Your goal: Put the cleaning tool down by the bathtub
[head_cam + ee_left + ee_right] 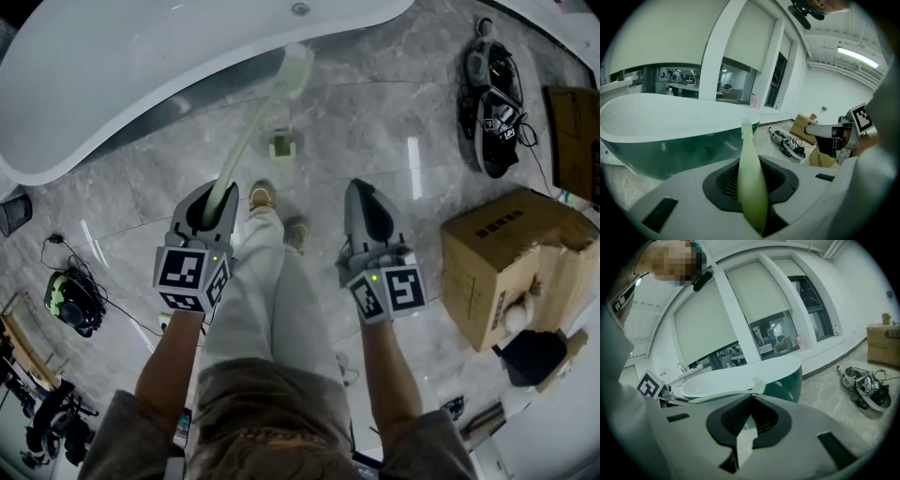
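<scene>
Item: cleaning tool (248, 141), pale green, clamped in left gripper (208, 202); right gripper (367, 202) closed, empty. We should lower gently (head first), laying it on floor (375, 122) beside bathtub (141, 56).

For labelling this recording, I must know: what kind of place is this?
Probably a test room staged as a bathroom, not a home: a freestanding bathtub stands on a marble-look floor, with a cardboard box and a pile of cabled gear lying nearby.
</scene>
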